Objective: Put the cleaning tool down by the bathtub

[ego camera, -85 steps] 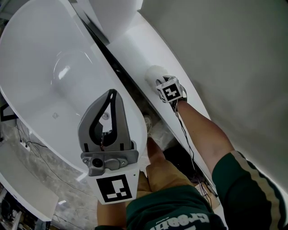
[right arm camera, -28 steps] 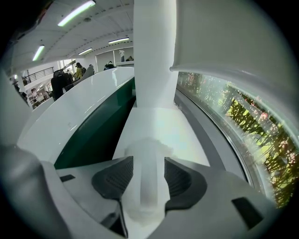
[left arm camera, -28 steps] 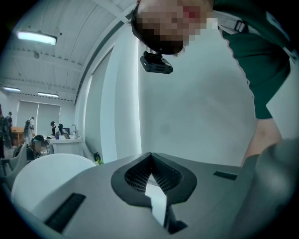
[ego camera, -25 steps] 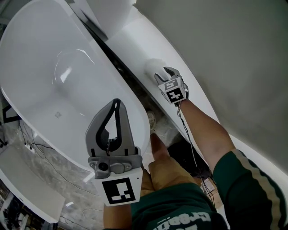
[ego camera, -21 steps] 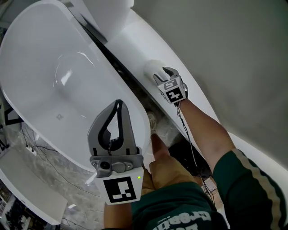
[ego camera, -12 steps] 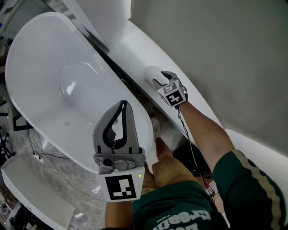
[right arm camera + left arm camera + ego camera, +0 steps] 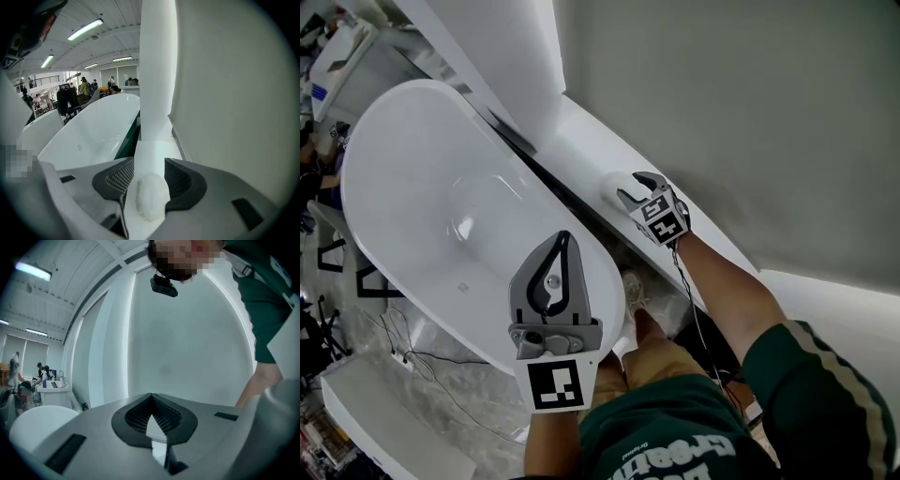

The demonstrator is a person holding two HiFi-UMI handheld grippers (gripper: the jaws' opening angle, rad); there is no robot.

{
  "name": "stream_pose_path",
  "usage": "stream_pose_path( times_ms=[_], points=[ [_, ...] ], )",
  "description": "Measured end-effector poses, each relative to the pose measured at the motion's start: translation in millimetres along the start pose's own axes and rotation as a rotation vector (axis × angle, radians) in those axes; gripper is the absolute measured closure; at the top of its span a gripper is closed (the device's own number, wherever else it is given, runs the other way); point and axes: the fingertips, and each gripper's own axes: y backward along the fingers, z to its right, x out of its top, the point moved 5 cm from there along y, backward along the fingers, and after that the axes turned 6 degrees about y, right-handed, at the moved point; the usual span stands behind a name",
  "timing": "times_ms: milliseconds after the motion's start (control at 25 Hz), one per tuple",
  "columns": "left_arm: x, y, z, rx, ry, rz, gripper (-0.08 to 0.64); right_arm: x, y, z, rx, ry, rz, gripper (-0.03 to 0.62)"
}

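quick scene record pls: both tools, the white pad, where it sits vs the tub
left tool: jaws together, empty, above the near end of the bathtub
right tool: jaws apart, at the white ledge
pad: white, fluffy, between the right tool's jaws, seemingly lying on the ledge
ledge: runs between the bathtub and the grey wall
task state: pad looks set down; right tool not yet pulled away

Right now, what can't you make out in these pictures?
- Cleaning tool: in the head view it is white on the white ledge, so its outline is lost, and the right gripper covers part of it.
- Whether the open jaws touch it: the right gripper view does not settle this.
- Gap between tub and ledge: in the head view, too dark to see into.
- People: in the right gripper view, too small.
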Motion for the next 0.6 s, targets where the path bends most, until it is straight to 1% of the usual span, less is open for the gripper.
stream_pose_path(
  times_ms=[120, 240, 400, 600],
  points=[
    [15.3, 5.2, 8.2, -0.022, -0.001, 0.011, 0.554, 16.9, 26.4, 0.2, -0.007, -0.005, 0.033, 0.382],
    [24.0, 9.0, 13.4, -0.038, 0.004, 0.015, 0.554, 33.0, 52.5, -2.3, -0.027, 0.007, 0.093, 0.390],
    [37.2, 16.1, 15.9, -0.048, 0.006, 0.033, 0.554, 59.6, 88.8, -14.8, -0.030, 0.005, 0.168, 0.423],
    [59.3, 25.0, 21.5, -0.080, -0.021, 0.078, 0.554, 93.6, 134.4, -22.2, -0.080, 0.027, 0.270, 0.440]
  ],
)
